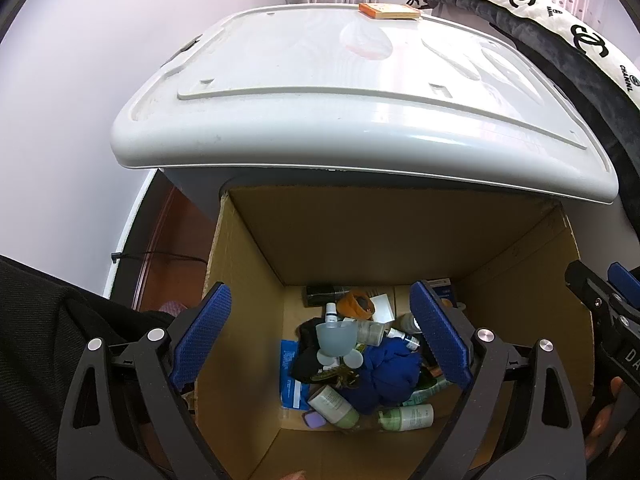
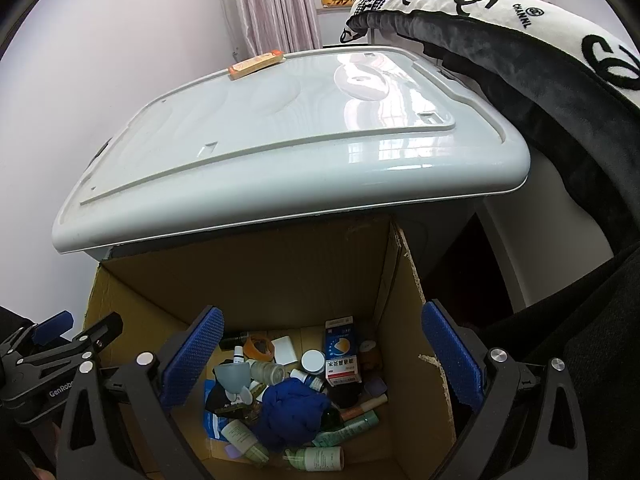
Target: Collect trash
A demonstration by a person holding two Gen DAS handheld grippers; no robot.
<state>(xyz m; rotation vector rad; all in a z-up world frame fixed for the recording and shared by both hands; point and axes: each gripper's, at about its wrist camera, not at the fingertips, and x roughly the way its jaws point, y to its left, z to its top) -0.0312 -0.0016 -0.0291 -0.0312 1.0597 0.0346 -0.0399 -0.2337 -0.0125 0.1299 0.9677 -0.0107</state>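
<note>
Trash (image 1: 360, 364) sits way down at the bottom of the cardboard box (image 1: 360, 240), below and in front of both sets of my jaws. I see a blue cloth (image 1: 384, 376) bunched up in the middle, a green bottle (image 1: 406, 418) lying on its side, and a red and blue carton (image 2: 340, 350) leaning near the back wall of the box.

My left gripper (image 1: 320, 340) has its jaws spread wide with nothing between them. The pile shows right through the gap, a little toward the right pad. My right gripper (image 2: 320, 360) is spread wide too and holds nothing. From that view the carton and the blue cloth sit in the middle of the gap.

Both grippers hang above the open top, side by side, tipped downward. Neither touches the box or the pile. I think both are about as near as each other.

The green bottle's long side runs left to right, across the jaws, so I would have to turn a gripper to pinch it across its thin side. To bring more trash, I judge I must first look away from the box; on the white lid (image 1: 340, 92) behind it lies a small orange box (image 1: 390, 11).
</note>
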